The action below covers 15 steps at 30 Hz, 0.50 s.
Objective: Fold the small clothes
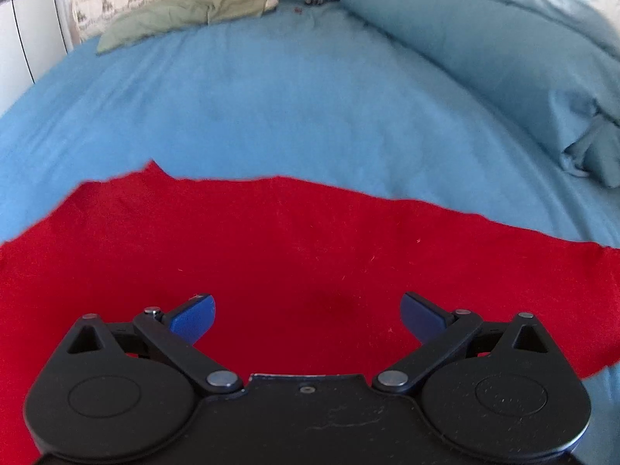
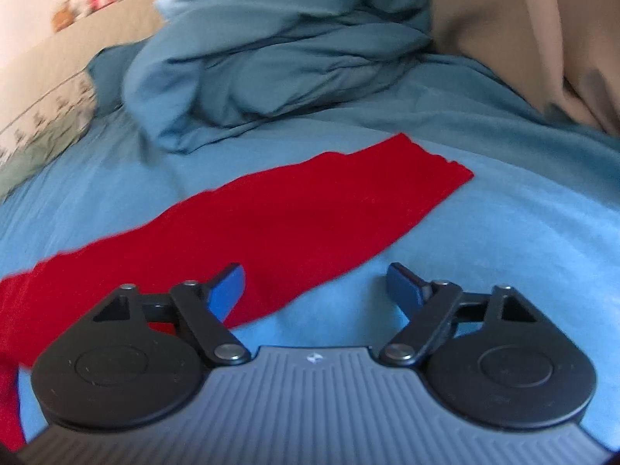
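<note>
Red garment spread on a blue bed

Left tongs (image 1: 306,319) gape wide above the red garment (image 1: 271,240); right tongs (image 2: 316,290), also spread and empty, hang over its edge on the bedsheet (image 2: 484,240).

A fuzzy matt red cloth (image 1: 294,240) is lying on the bed's (image 1: 271,108) soft blue sheet; the tongs (image 1: 306,316) are showing matt black plastic with dull metal rivets.

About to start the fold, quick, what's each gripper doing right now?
Left gripper: open, empty, over the red garment.
Right gripper: open, empty, at the garment's edge.
</note>
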### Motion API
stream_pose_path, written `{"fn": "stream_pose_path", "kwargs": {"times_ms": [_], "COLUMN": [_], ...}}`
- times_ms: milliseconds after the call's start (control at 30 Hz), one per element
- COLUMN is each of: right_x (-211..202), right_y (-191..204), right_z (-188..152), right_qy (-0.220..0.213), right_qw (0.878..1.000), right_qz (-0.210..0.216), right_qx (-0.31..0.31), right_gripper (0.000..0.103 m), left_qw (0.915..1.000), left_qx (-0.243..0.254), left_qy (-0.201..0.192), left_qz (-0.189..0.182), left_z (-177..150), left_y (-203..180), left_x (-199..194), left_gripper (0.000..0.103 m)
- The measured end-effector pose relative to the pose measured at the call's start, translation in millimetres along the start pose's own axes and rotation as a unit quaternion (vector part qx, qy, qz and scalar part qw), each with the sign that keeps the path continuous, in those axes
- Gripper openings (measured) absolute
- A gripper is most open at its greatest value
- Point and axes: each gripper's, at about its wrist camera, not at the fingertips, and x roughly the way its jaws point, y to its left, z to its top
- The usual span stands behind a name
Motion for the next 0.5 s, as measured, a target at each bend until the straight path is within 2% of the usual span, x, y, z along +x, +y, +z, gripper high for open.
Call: {"fn": "stream_pose_path", "kwargs": {"times_ms": [100, 233, 300, 367, 500], "right_x": [12.3, 20.5, 24.4, 27.3, 17.7], "right_y": [-1.5, -4.8, -6.2, -6.8, 7.3], "right_z": [8.7, 22.5, 28.8, 34.9, 49.7], "right_qy": [-0.003, 0.004, 0.009, 0.018, 0.026], "right_qw": [1.000, 0.997, 0.996, 0.995, 0.995], "right_qz": [-0.016, -0.032, -0.043, -0.049, -0.049], "right_qx": [0.020, 0.064, 0.081, 0.090, 0.086], "right_gripper": [0.081, 0.062, 0.036, 0.025, 0.022], "left_qw": [0.9991, 0.9992, 0.9991, 0.9990, 0.9983], "left_qx": [-0.014, 0.003, 0.004, 0.003, 0.012], "left_qy": [0.040, 0.033, 0.037, 0.042, 0.056], "left_qz": [0.008, 0.023, 0.020, 0.011, -0.009], "left_z": [4.2, 5.1, 6.5, 8.6, 17.7], "left_y": [-3.2, -9.0, -8.2, -5.7, 7.9], "left_x": [28.2, 36.5, 39.0, 39.8, 32.0], "left_gripper": [0.103, 0.103, 0.103, 0.103, 0.103]}}
